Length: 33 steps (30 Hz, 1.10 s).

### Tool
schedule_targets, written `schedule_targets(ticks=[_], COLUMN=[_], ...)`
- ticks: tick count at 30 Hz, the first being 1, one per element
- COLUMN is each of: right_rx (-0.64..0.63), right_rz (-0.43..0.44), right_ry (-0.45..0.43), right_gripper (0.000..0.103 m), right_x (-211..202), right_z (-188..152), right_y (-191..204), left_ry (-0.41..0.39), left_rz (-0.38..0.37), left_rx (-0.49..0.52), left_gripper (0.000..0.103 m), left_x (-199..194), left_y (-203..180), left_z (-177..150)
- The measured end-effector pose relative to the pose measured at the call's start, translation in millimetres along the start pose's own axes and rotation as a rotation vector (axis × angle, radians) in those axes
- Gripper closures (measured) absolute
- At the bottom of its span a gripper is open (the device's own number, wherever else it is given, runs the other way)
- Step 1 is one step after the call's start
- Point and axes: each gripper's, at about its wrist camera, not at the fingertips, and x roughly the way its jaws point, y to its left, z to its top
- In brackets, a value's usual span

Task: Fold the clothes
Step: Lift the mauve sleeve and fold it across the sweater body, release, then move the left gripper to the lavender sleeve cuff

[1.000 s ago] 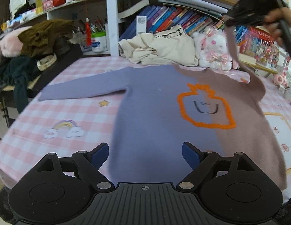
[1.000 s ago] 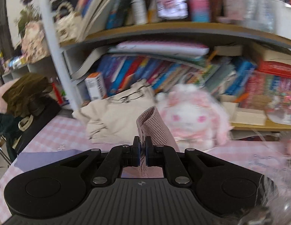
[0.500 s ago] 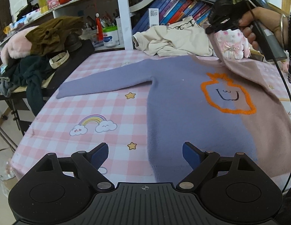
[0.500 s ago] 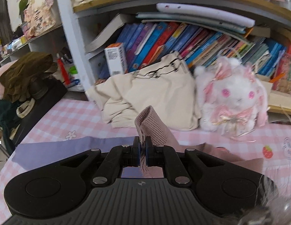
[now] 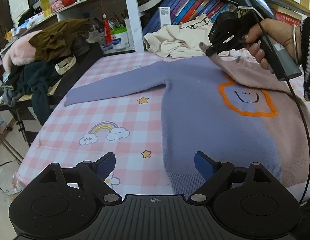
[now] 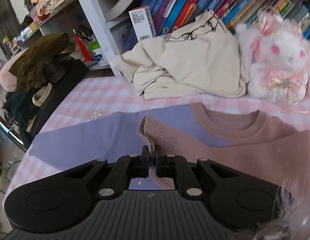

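Sweater [image 5: 211,104] lies face-up and flat on the checked tablecloth [image 5: 107,116], collar toward the bookshelf [image 6: 175,4]. All positions below are relative to the sweater, left to right.

- Far left: the purple sleeve [image 5: 115,84] lies stretched straight out, its cuff close to the left table edge and the black stand with the clothes pile [image 5: 41,60]. If you drag the body rightward, that sleeve can slide and skew, and the later fold goes crooked.
- Near hem: your left gripper [image 5: 155,164] hangs over the ribbed hem with its jaws wide apart, holding nothing. So nothing pins the body. Any pull from the other side shifts the whole sweater.
- Centre: the orange outline [image 5: 247,100] is partly covered by the pink sleeve [image 5: 255,76] folded across the chest. If it lands slanted, you get a lumpy, uneven panel.
- Right, near the collar [image 6: 231,120]: your right gripper [image 6: 152,156] is clamped on the pink cuff [image 6: 155,132], just a thin pinch of rib at the edge. Knit stretches; it can slip out before it's laid down, or snag on the pads at release.
- Beyond the collar: the cream garment [image 6: 185,68] and plush rabbit [image 6: 275,60] sit near. Overshoot and you'll hit them.
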Motion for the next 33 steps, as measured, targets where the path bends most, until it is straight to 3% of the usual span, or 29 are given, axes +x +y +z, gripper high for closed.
schedule_targets(ticks=[2,4,5,8,12,17,24,30,33], right_rx=[-0.010,-0.016,-0.016,-0.032,-0.080,-0.129,-0.095,-0.010,-0.034], right_rz=[0.029,0.060,0.077,0.116,0.085,-0.065,-0.233,-0.207,-0.183], right_ry=[0.006,0.005,-0.003,-0.010,-0.013,0.026,0.065,0.095,0.110], right_gripper=[0.091,0.068,0.065,0.063,0.057,0.052,0.049,0.049,0.049], right_x=[-0.9,-4.8,-9.6,-25.9,-55.4,-92.5,-139.0,-154.9,-157.5], right_z=[0.1,0.7,1.1,0.4,-17.4,-69.5,-136.7,-163.7,-172.1], right_y=[-1.2,-2.5,-4.2,-9.8,-29.1,-70.1,-139.3,-163.2,-162.6], left_ry=[-0.001,-0.004,-0.005,-0.010,-0.013,-0.003,0.013,0.030,0.043], left_rz=[0.001,0.001,0.000,-0.006,-0.019,-0.025,-0.031,-0.008,-0.007], left_rx=[0.000,-0.003,-0.006,-0.017,-0.039,-0.059,-0.090,-0.128,-0.164], left_gripper=[0.015,0.014,0.015,0.014,0.014,0.014,0.015,0.015,0.015], left_x=[-0.3,-0.1,0.2,1.9,7.7,19.7,36.5,43.7,45.6], left_y=[-1.5,-3.8,-5.1,-9.0,-15.7,-23.3,-33.1,-34.8,-33.5], left_z=[1.4,3.3,4.4,8.1,14.2,20.1,28.2,30.7,29.8])
